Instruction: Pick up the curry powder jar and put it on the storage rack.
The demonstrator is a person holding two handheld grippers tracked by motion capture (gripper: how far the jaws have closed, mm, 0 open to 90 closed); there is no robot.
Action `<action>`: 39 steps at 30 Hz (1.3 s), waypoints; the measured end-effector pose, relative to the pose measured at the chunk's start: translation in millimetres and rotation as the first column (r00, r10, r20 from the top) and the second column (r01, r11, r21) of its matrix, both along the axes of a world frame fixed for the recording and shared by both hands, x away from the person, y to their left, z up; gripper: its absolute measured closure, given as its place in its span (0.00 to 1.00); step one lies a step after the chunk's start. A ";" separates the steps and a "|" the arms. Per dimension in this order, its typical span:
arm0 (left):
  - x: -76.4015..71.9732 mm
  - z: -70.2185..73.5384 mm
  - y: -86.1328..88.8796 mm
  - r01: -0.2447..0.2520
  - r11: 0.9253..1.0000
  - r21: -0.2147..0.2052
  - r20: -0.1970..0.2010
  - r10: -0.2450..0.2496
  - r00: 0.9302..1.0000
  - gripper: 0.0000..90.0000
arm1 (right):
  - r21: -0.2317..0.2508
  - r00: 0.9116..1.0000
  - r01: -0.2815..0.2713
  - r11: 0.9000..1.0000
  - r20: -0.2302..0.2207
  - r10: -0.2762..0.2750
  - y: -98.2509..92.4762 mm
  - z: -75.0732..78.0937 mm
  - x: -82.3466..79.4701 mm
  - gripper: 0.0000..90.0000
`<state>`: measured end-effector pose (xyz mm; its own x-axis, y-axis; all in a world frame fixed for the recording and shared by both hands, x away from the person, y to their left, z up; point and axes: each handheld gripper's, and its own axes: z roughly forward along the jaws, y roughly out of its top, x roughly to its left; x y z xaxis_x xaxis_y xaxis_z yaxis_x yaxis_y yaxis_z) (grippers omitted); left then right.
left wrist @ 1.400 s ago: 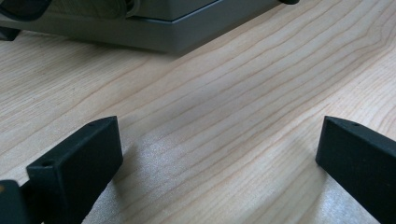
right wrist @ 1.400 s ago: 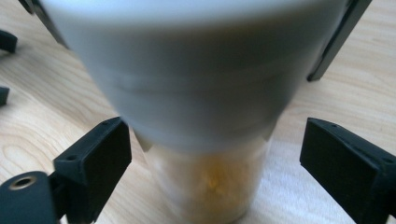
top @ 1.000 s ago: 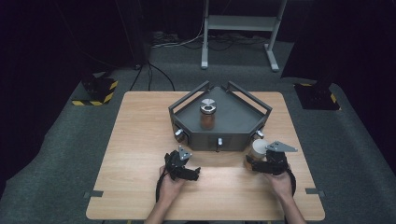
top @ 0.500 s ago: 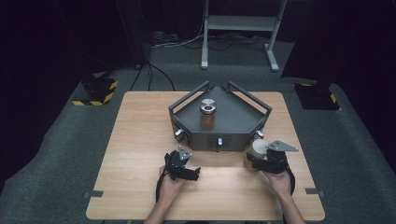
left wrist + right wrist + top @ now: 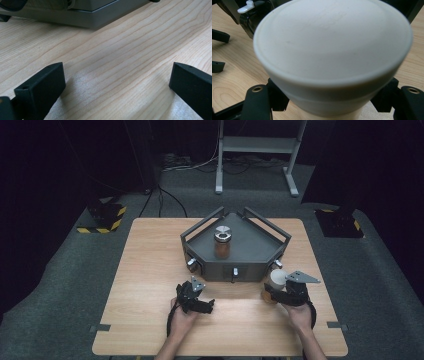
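A jar with a white lid (image 5: 277, 276) and brown contents stands on the wooden table (image 5: 150, 270), just in front of the tray's right front corner. My right gripper (image 5: 273, 294) is shut on it; its jaws have just been closing with the jar between them. In the right gripper view the white lid (image 5: 332, 50) looms close, and the right gripper (image 5: 332, 103) has a black jaw pressing on each side of the jar below it. My left gripper (image 5: 195, 296) rests low over the table. The left gripper (image 5: 117, 82) stands wide open over bare wood.
A dark grey five-sided tray (image 5: 220, 267) with raised rails sits at the table's middle back. It holds a second brown jar with a silvery lid (image 5: 222, 241). The tray's base edge (image 5: 75, 18) lies just ahead of my left gripper. Dark floor surrounds the table.
Neither hand, jar nor the tray has shifted place. No clear difference shows at this distance.
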<state>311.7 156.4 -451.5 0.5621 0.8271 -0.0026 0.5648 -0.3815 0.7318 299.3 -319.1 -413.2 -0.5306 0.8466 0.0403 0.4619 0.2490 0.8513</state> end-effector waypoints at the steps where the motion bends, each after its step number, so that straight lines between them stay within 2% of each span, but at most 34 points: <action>1: 0.0 0.0 0.0 0.000 1.000 0.000 0.000 0.000 1.000 0.00 | -0.001 1.000 0.000 1.000 0.001 0.000 0.0 -0.1 -0.2 0.35; 24: 0.0 0.0 0.0 0.000 1.000 0.000 0.000 0.000 1.000 0.00 | -0.015 0.999 0.000 1.000 0.036 0.000 1.9 -3.2 -4.9 0.37; 39: 0.0 0.0 0.0 0.000 1.000 0.000 0.000 0.000 1.000 0.00 | -0.003 0.999 -0.001 1.000 0.044 0.001 3.3 -3.1 -5.8 0.38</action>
<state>311.7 156.4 -451.5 0.5621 0.8271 -0.0027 0.5648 -0.3814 0.7318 293.6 -315.8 -416.3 -0.5325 0.8463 0.0143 0.4242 0.2522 0.8697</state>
